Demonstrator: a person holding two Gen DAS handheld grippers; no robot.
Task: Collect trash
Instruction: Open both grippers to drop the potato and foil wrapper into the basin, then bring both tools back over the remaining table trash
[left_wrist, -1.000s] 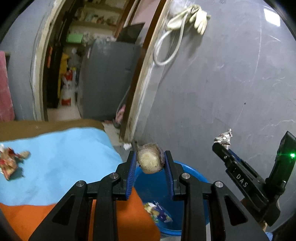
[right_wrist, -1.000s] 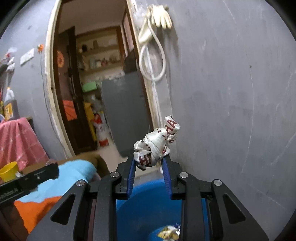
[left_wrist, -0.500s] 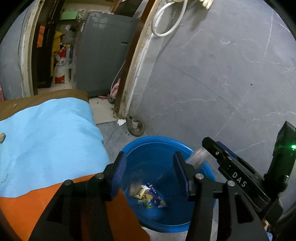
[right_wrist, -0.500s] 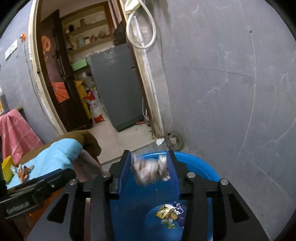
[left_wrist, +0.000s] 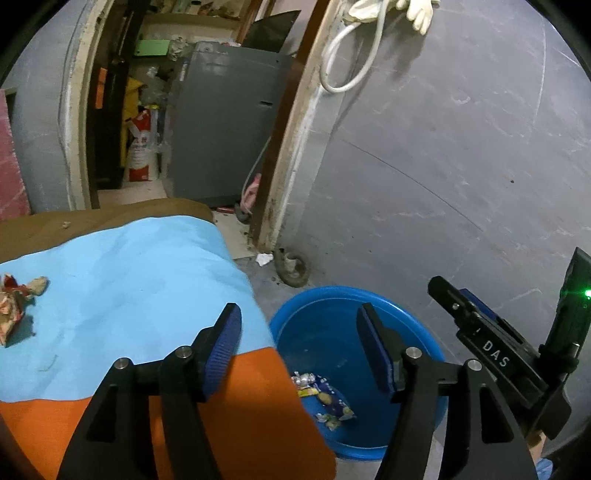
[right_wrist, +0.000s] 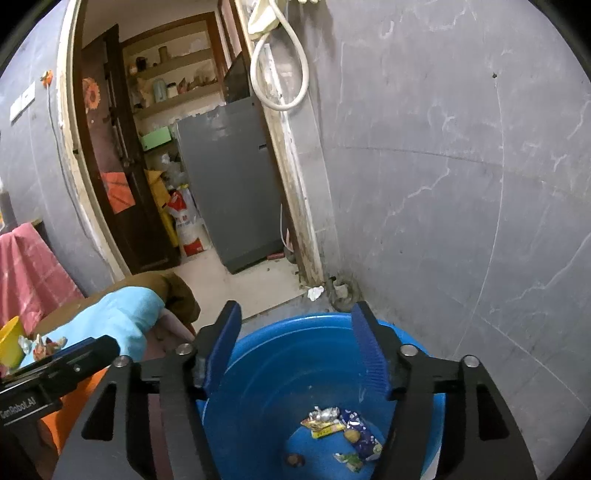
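Note:
A blue tub (left_wrist: 332, 310) stands on the floor by the grey wall, also in the right wrist view (right_wrist: 280, 362). Several wrappers (right_wrist: 343, 432) lie in its bottom, also in the left wrist view (left_wrist: 325, 398). My left gripper (left_wrist: 299, 350) is open and empty, over the bed edge and the tub's left side. My right gripper (right_wrist: 295, 350) is open and empty above the tub; it shows at the right of the left wrist view (left_wrist: 480, 332). A crumpled red wrapper (left_wrist: 14, 299) lies on the light blue cloth (left_wrist: 129, 280) at the far left.
An orange cloth (left_wrist: 221, 417) covers the bed's near edge beside the tub. A grey wall (left_wrist: 443, 166) rises behind the tub. A doorway with a grey cabinet (left_wrist: 221, 122) opens at the back. A white paper scrap (left_wrist: 263, 259) lies on the floor by the door frame.
Both grippers opened over the tub. The brownish lump from the left and the silver wrapper from the right dropped into it. Both cameras tilted down, then the left lifted slightly.

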